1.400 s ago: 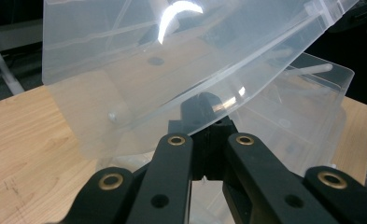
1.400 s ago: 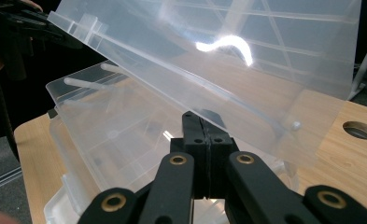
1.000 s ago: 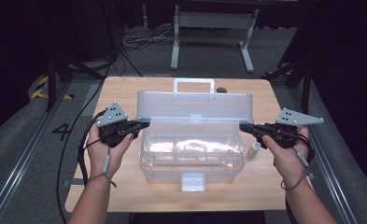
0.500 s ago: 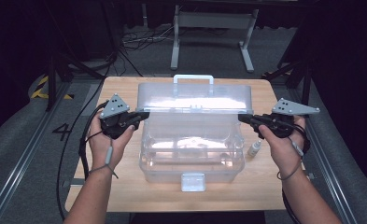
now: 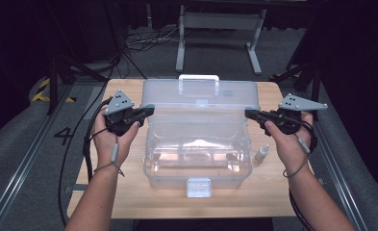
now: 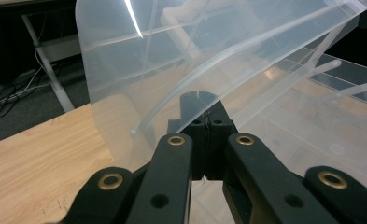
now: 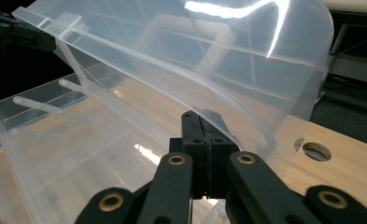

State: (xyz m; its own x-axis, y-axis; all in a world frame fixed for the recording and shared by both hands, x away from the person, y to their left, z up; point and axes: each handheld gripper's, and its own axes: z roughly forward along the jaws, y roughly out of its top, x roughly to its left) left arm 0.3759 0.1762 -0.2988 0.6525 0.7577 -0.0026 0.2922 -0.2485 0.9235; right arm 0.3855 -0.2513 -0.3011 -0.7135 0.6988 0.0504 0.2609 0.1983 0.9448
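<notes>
Raised further than half a second back, the lid (image 5: pixel 203 101) of the clear box (image 5: pixel 198 159) at table (image 5: pixel 129 192) centre is nearly upright. Opening is judged under way; a continued backward swing is called for next. Left gripper (image 5: pixel 148 111) and right gripper (image 5: pixel 250 114) are clamped on the lid's side edges. Pinched jaws are confirmed by the gripper views; a small bottle (image 5: pixel 261 153) is caught from above.

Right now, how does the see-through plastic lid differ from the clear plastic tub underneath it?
The see-through plastic lid is tilted up, raised at its front edge; the clear plastic tub sits flat on the wooden table. The lid carries a white handle; the tub carries a front latch. The left gripper and right gripper pinch the lid's ends, not the tub. Both are transparent.
</notes>
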